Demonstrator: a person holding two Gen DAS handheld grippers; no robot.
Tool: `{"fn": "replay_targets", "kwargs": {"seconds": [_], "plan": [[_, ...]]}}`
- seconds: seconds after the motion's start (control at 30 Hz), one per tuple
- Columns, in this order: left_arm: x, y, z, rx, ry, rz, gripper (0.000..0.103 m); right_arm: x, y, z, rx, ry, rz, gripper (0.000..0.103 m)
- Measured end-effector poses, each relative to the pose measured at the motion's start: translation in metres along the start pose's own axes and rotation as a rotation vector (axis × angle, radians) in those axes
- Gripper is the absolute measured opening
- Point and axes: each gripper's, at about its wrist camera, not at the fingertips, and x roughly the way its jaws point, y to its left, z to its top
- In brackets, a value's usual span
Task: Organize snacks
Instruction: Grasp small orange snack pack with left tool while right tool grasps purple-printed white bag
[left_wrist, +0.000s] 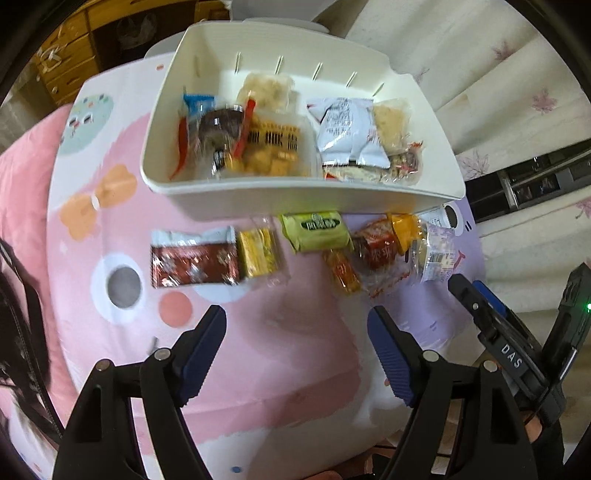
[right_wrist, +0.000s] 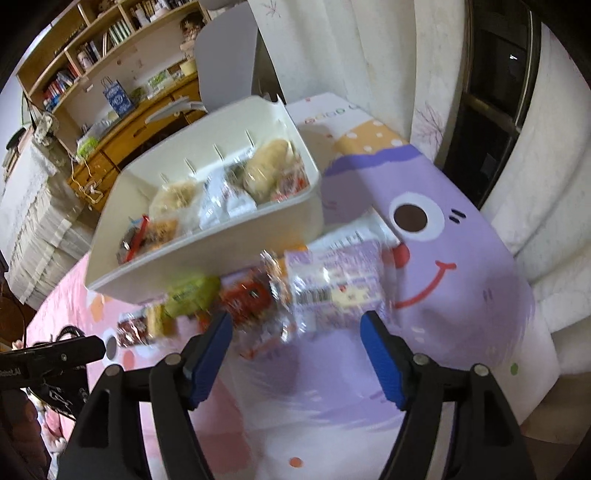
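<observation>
1. A white rectangular plastic bin (left_wrist: 192, 199) with slotted inner walls stood on a pink and purple cartoon-printed cloth (left_wrist: 295, 332), already holding a jumble of wrapped snacks, among them a white crinkled foil packet (left_wrist: 345, 129) and a clear pack of yellow crackers (left_wrist: 273, 147).

2. A row of loose snacks lay on the cloth just in front of the bin's near wall: a dark red foil packet (left_wrist: 194, 264), a gold-wrapped bar (left_wrist: 256, 253), a green wrapped cake (left_wrist: 316, 230), a small orange candy (left_wrist: 341, 271), a red and clear wrapper (left_wrist: 376, 247) and a pale lilac packet with a barcode (right_wrist: 332, 277).

3. The left gripper (left_wrist: 297, 325) hung over bare cloth short of the row, its blue-padded jaws wide apart and holding nothing.

4. The right gripper (right_wrist: 297, 328) pointed at the lilac packet and the red wrapper, its jaws likewise wide and empty, with the packets just beyond the fingertips.

5. The step in hand looked like an approach for the next pick, with the bin partly filled and about six snacks left outside.

6. The next move would likely call for each gripper to drop onto one packet only, since the right-hand items overlapped and crinkly film could slip or drag a neighbour.
</observation>
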Motion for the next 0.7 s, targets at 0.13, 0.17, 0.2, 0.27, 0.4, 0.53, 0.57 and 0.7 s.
{"fn": "replay_targets", "kwargs": {"seconds": [0.13, 0.17, 0.2, 0.27, 0.4, 0.53, 0.57, 0.7], "plan": [[0.012, -0.004, -0.006, -0.049, -0.014, 0.001, 0.078, 0.007, -0.006, -0.005, -0.037, 0.019, -0.011, 0.076], [0.014, -0.005, -0.006, -0.060, -0.019, -0.001, 0.078, 0.009, -0.007, -0.006, -0.052, 0.020, -0.013, 0.076], [0.017, -0.006, -0.007, -0.073, -0.025, -0.002, 0.078, 0.011, -0.009, -0.006, -0.065, 0.018, -0.012, 0.076], [0.021, -0.008, -0.007, -0.101, -0.038, 0.000, 0.078, 0.012, -0.012, -0.005, -0.074, 0.005, 0.003, 0.077], [0.033, -0.011, -0.008, -0.170, -0.057, -0.001, 0.078, 0.017, -0.018, -0.002, -0.100, -0.016, 0.011, 0.078], [0.047, -0.014, -0.009, -0.238, -0.059, 0.027, 0.078, 0.029, -0.020, 0.003, -0.162, 0.009, 0.022, 0.078], [0.050, -0.015, -0.009, -0.249, -0.058, 0.033, 0.078, 0.032, -0.020, 0.005, -0.180, 0.020, 0.033, 0.078], [0.065, -0.020, -0.008, -0.299, -0.061, 0.057, 0.078, 0.045, -0.023, 0.010, -0.247, 0.059, 0.054, 0.078]]}}
